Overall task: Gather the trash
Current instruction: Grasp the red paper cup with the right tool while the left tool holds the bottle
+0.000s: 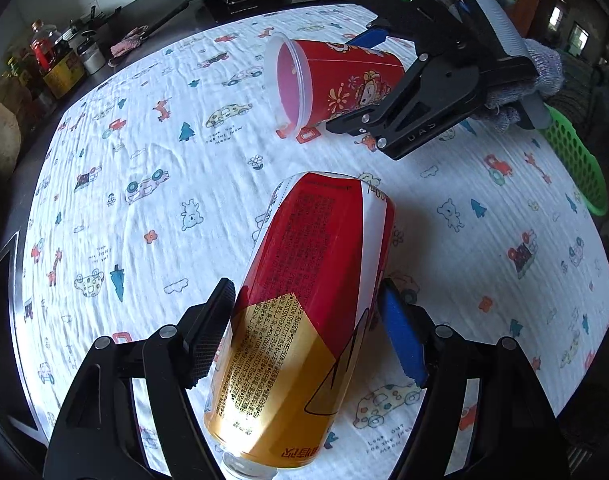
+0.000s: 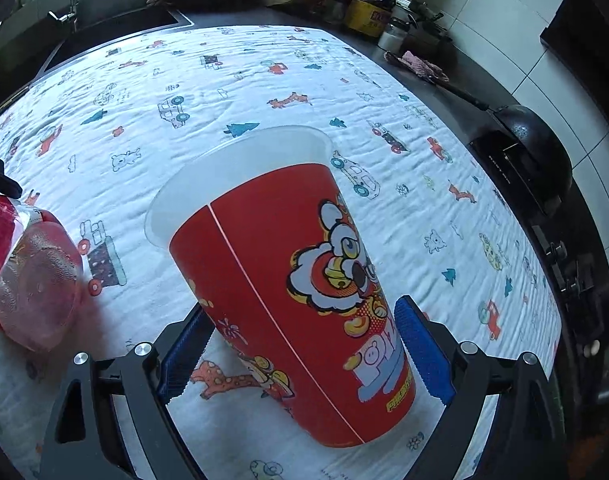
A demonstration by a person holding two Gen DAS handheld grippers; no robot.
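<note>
My left gripper [image 1: 306,330] is shut on a red and gold drink can [image 1: 304,320], held above the patterned tablecloth [image 1: 164,208]. My right gripper [image 2: 300,356] is shut on a red plastic cup with a cartoon print [image 2: 296,272], tipped forward with its white rim away from me. In the left wrist view the cup [image 1: 336,84] and the right gripper [image 1: 420,104] are at the far right, the cup's mouth facing left. The can's bottom end [image 2: 36,276] shows at the left edge of the right wrist view.
A green perforated basket [image 1: 576,160] sits at the cloth's right edge. Bottles and jars [image 1: 52,60] stand on the dark counter beyond the cloth, with a pink rag [image 2: 424,66], a black pan [image 2: 536,148] and a sink [image 2: 116,28].
</note>
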